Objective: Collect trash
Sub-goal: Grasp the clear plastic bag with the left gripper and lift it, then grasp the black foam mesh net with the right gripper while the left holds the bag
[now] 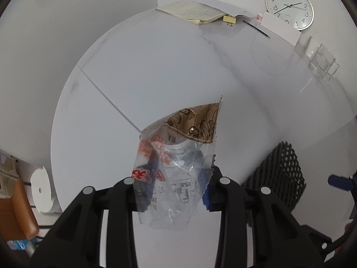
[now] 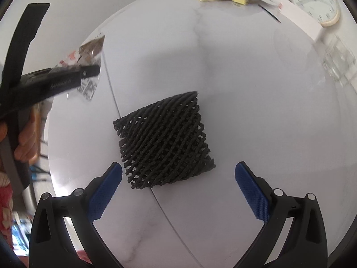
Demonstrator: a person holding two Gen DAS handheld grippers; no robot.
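Left gripper pinches the wrapper aloft; right gripper gapes wide above the net, which looks next: drop, straddle, squeeze.

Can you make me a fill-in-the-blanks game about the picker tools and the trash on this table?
1. The left tool is shut on a see-through plastic ____.
2. The black foam net lies on the ____ table.
3. The right tool has its blue pads wide ____.
4. Leaning at the table's far edge is a round ____.

Missing words: wrapper; white; open; clock
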